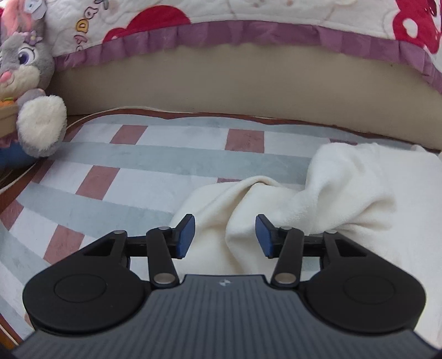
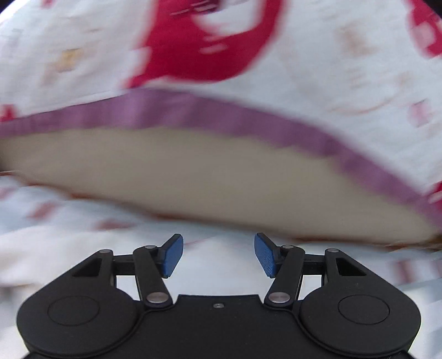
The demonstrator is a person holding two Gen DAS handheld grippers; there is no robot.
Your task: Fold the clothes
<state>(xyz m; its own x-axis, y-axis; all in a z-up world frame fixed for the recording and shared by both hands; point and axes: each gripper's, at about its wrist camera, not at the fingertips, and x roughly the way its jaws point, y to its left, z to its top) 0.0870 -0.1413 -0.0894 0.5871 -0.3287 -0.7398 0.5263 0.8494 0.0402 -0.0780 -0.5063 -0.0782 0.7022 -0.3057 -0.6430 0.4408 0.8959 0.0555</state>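
A cream fleece garment (image 1: 331, 193) lies crumpled on the striped seat cushion (image 1: 138, 165), to the right and under my left gripper. My left gripper (image 1: 225, 236) is open, its blue pads either side of a raised fold of the garment, gripping nothing. My right gripper (image 2: 218, 255) is open and empty; its view is motion-blurred, with pale cloth (image 2: 41, 248) at lower left that may be the garment.
A grey plush rabbit (image 1: 30, 82) sits at the far left on the cushion. A beige backrest (image 1: 248, 82) rises behind, draped with a white and red quilt (image 1: 221, 16) with a purple frill; the quilt (image 2: 221, 55) fills the right wrist view.
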